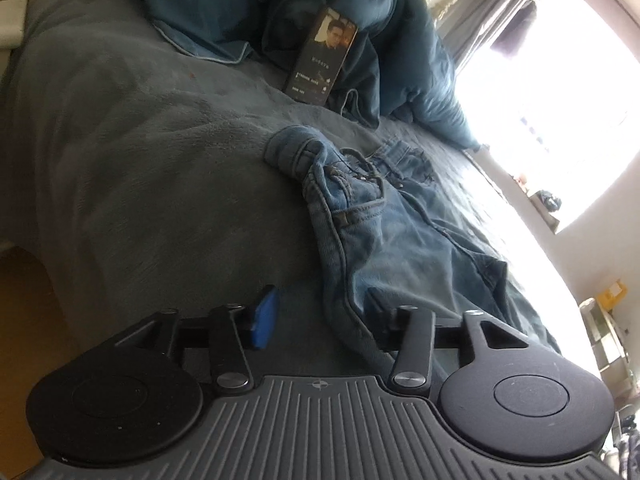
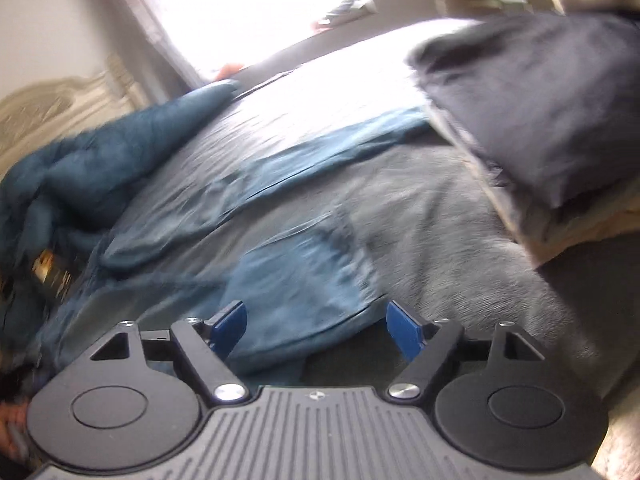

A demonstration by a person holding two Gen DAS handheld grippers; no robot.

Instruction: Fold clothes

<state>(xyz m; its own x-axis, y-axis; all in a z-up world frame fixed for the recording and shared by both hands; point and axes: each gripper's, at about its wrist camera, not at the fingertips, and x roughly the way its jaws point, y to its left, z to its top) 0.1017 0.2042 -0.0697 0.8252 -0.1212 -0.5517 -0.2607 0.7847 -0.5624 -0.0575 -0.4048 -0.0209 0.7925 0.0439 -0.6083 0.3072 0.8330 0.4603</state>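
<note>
Blue jeans [image 1: 380, 232] lie crumpled on the grey bed cover [image 1: 140, 160], waistband toward the far side. My left gripper [image 1: 322, 316] sits low at the near edge of the jeans. Its left blue pad [image 1: 264, 320] stands free over the cover, and a denim fold hides its right finger. In the blurred right wrist view the jeans [image 2: 304, 280] spread ahead, one leg stretching away toward the light. My right gripper [image 2: 316, 324] is open wide, with a denim edge lying between its blue pads [image 2: 228, 328], which do not press on it.
A rumpled teal duvet [image 1: 224, 8] is piled at the head of the bed, and a dark box with a photo [image 1: 320, 56] leans on it. A stack of dark folded clothes [image 2: 540, 100] lies on the right. A bright window [image 1: 560, 80] and wooden floor [image 1: 24, 300] border the bed.
</note>
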